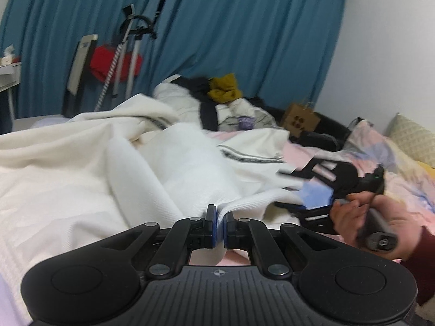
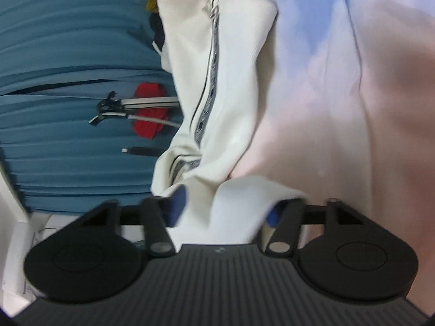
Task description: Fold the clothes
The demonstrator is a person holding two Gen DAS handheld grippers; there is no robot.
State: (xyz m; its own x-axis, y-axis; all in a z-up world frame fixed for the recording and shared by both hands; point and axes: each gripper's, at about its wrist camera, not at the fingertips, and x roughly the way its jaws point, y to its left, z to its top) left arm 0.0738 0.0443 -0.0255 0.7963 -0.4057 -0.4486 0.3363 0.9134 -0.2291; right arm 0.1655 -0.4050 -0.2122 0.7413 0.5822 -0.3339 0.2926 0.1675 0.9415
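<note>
While both tools grip the white garment (image 1: 168,163), piled clothes (image 1: 217,92) lie beyond before blue curtains (image 1: 244,27).

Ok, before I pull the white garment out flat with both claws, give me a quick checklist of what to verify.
1. Left claw grip: shut on a ribbed edge of the white garment. Ok.
2. Right claw grip: cloth lies between its fingers, but the blurred view does not show whether the pads press on it. Cannot tell.
3. Both claws on the same garment: same cream cloth with the striped trim in both views. Ok.
4. Garment smooth: bunched and creased. Not ok.
5. Room on the bed cover to lay it out: bare beside the garment, but the pile of clothes sits behind. Ok.
</note>
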